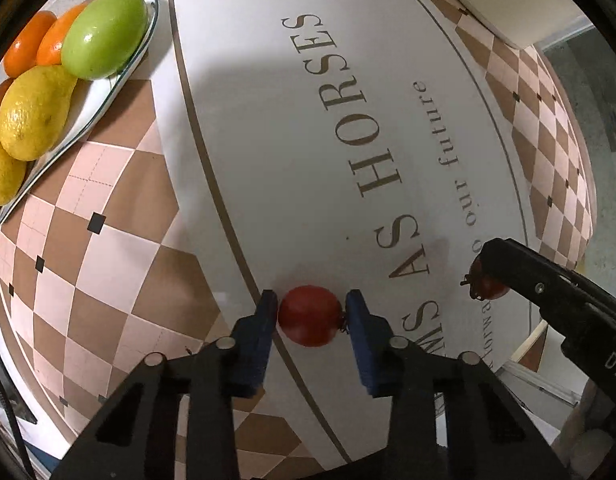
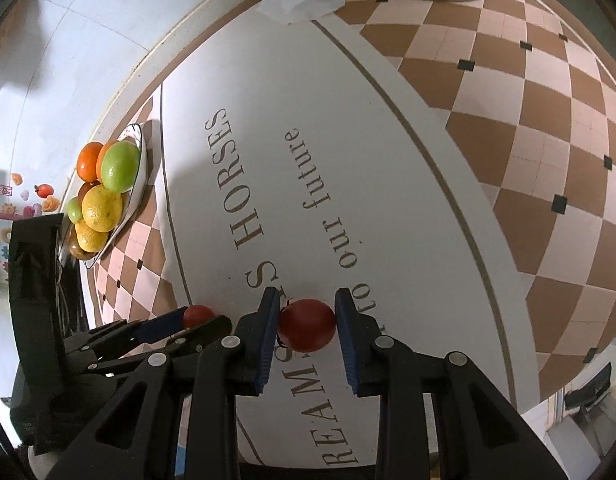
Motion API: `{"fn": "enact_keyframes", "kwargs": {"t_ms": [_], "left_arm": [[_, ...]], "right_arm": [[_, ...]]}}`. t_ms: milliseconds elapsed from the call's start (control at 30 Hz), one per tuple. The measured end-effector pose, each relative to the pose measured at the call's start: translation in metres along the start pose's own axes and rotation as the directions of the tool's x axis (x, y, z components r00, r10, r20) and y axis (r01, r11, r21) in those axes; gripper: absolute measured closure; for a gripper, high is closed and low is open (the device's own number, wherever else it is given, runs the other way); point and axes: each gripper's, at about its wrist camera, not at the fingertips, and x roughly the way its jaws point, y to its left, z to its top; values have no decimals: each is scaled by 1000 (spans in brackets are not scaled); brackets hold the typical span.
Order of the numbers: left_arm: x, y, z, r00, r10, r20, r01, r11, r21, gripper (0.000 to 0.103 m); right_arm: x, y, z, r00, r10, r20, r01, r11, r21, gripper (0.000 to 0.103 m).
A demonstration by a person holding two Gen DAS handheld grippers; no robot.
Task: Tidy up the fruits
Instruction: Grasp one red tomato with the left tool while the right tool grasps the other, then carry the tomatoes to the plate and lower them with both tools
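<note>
Red and round, a small tomato [image 1: 310,316] sits clamped between the blue fingers [image 1: 256,336] of the left gripper [image 1: 311,314], above the white printed mat [image 1: 268,140]. A second small red tomato [image 2: 307,325] is clamped in the right gripper [image 2: 307,320] in the same way. Both are well apart from the white oval plate [image 1: 120,76], which already carries a green apple [image 1: 104,34], yellow lemons [image 1: 34,114] and oranges [image 1: 28,42]. I judge the task mostly done; these two tomatoes are left to place. On the checkered worktop [image 2: 528,120] nothing lies between, but the plate is crowded, so they may roll.
</note>
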Motion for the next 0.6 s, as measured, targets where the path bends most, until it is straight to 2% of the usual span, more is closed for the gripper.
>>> {"fn": "enact_keyframes", "kwargs": {"t_ms": [200,400,467,600], "left_arm": [[-30,16,1,998,-11,63,14,998,-53,73],[-76,70,0,985,-72,155,101,977,-187,73],[-92,90,-1,978,-85,192,130,964,-233,73],[-115,132,9,962,-100,255,184,926,-330,73]], "right_arm": [[-7,8,6,1000,21,12,-20,1000,-19,72],[-11,35,24,992,129,16,-128,991,-22,72],[-7,46,32,983,186,5,-186,983,-5,72],[15,72,48,945,324,-34,-321,945,64,72]]}}
